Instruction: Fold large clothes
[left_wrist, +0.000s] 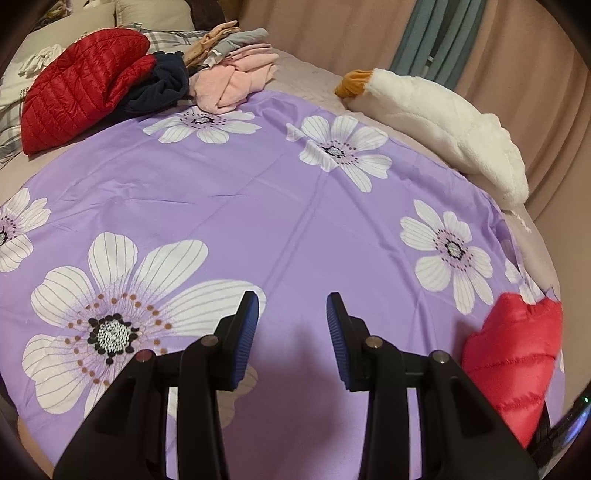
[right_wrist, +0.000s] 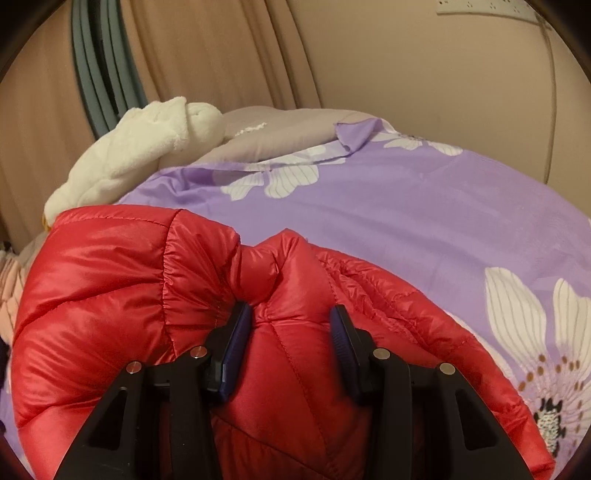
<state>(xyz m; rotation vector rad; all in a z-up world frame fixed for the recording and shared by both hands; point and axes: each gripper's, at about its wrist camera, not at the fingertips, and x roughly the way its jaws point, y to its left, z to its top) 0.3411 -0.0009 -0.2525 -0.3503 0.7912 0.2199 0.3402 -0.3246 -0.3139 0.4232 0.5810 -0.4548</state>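
So the right gripper (right_wrist: 290, 314) has a puffy red jacket (right_wrist: 147, 280) bunched up between its jaws, and both blue pads (right_wrist: 238, 339) are pressed into the quilted fabric, so it's clamped on it. Most of the jacket bulges out to the left of that gripper and down under it, with a pinched fold right at the fingertips. It's lying on a purple sheet (right_wrist: 388, 221) with big white flowers, which stretches off ahead and to the right. Further ahead and to the left there's a white plush (right_wrist: 144, 147) against the curtain (right_wrist: 221, 51).

The left gripper (left_wrist: 291, 314) has its jaws parted with nothing between them, just bare sheet (left_wrist: 258, 192) underneath. A big flower (left_wrist: 110, 332) is just to its left. The jacket (left_wrist: 513, 354) shows up low on its right side, near the edge of the view. Well ahead and to the left is a pile: another red jacket (left_wrist: 85, 85), something navy (left_wrist: 162, 88) and pink clothes (left_wrist: 229, 81). The plush (left_wrist: 443, 125) is ahead on the right there.
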